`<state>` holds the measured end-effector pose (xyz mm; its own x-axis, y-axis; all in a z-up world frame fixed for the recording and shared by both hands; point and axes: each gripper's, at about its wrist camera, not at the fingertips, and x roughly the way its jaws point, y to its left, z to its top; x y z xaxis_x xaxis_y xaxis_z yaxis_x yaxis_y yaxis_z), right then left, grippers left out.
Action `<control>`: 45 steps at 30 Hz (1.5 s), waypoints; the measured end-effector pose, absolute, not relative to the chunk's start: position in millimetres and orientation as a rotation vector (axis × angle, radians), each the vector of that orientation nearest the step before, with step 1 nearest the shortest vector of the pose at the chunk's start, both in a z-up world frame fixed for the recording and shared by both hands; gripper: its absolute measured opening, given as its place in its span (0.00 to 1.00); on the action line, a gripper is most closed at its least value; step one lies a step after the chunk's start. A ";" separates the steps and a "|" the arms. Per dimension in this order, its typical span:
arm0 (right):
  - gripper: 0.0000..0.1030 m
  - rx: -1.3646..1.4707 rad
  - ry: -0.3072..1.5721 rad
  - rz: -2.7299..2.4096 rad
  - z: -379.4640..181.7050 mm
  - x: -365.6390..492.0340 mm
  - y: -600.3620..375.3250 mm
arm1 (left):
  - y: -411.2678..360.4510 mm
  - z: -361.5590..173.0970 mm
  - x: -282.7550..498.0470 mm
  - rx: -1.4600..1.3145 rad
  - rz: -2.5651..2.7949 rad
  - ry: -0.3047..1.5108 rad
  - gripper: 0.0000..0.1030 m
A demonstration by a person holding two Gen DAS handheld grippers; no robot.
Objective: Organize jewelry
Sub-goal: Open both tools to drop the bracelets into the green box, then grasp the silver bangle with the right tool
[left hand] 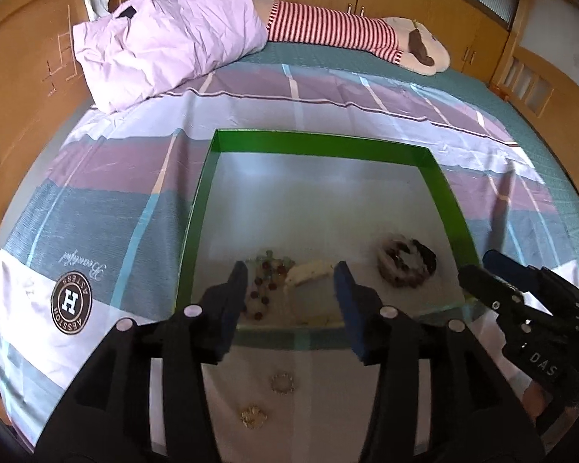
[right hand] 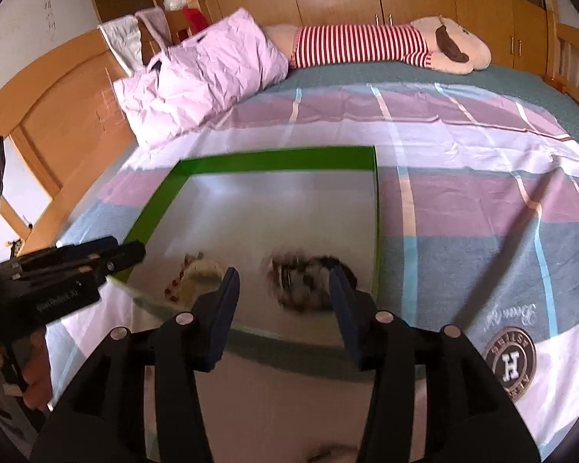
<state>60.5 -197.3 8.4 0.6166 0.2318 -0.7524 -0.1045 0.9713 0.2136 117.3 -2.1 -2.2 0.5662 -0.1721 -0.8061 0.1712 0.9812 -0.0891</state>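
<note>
First: Two loose pieces are being looked at on the bed (left hand: 108, 208), outside the green tray (left hand: 197, 208). Which way are they lying from the tools?

Second: Going from left to right, the left tool (left hand: 290, 270) is being held over the tray's near edge. Its jaws are being kept apart and nothing is being gripped. The gold piece (left hand: 253, 416) and the pearl ring (left hand: 283, 382) are lying on the sheet on the near side of that edge, behind the fingertips, the gold one nearest the camera.

First: And what is being kept inside the tray?

Second: Coloured beads (left hand: 266, 281) at the left, a cream piece (left hand: 312, 274) touching them, and a dark heap of bracelets (left hand: 407, 266) apart to the right.

First: What about the right tool (right hand: 285, 276)?

Second: It is likewise being held released and empty, pointed at the dark heap, beyond the tray's right wall in the left view.

First: So which is being favoured for the loose pieces?

Second: The left one, probably, since both are lying between its arms. It would have to be drawn back and tipped down first.
</note>
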 end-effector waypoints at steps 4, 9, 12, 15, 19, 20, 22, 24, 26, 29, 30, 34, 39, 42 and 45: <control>0.66 0.076 0.948 0.255 9.9 43.4 -196.6 | 8.3 -0.2 104.0 0.010 -0.249 1.006 0.56; 0.73 -0.093 1.136 0.300 -24.5 28.1 -186.9 | 11.1 -23.4 96.2 0.086 -0.234 1.113 0.62; 0.75 -0.171 1.247 0.311 -52.1 18.3 -184.6 | 16.3 -36.0 94.6 0.120 -0.208 1.157 0.63; 0.79 -0.254 1.319 0.288 -73.2 8.9 -184.8 | 21.9 -38.2 95.6 0.119 -0.191 1.171 0.65; 0.79 -0.273 1.368 0.284 -86.7 -2.3 -189.8 | 22.0 -37.6 93.8 0.114 -0.190 1.179 0.70; 0.79 -0.284 1.371 0.283 -88.7 -4.8 -189.2 | 21.4 -38.9 93.1 0.117 -0.188 1.183 0.70; 0.79 -0.290 1.379 0.291 -92.4 -9.6 -186.6 | 18.7 -41.5 92.7 0.126 -0.183 1.197 0.71; 0.62 -0.263 1.378 0.324 -91.6 -12.7 -184.5 | 18.1 -43.3 93.0 0.130 -0.179 1.203 0.71; 0.59 -0.254 1.358 0.332 -88.7 -14.1 -181.7 | 17.0 -44.2 91.9 0.132 -0.178 1.206 0.72; 0.59 -0.239 1.319 0.350 -86.9 -13.2 -173.2 | 15.7 -47.0 91.1 0.142 -0.175 1.211 0.74; 0.59 -0.246 1.294 0.350 -85.2 -13.2 -168.8 | 15.2 -48.4 90.5 0.147 -0.174 1.215 0.74; 0.59 -0.217 1.185 0.340 -73.8 -7.9 -152.8 | 15.9 -57.1 91.8 0.159 -0.158 1.243 0.75; 0.59 -0.131 1.130 0.328 -62.1 7.3 -145.5 | 23.1 -70.0 94.8 0.140 -0.147 1.308 0.76; 0.59 -0.100 1.128 0.318 -58.1 18.9 -149.4 | 25.3 -78.6 94.3 0.137 -0.151 1.341 0.76; 0.59 -0.098 1.145 0.309 -58.4 26.2 -148.0 | 23.7 -87.1 92.3 0.145 -0.177 1.371 0.69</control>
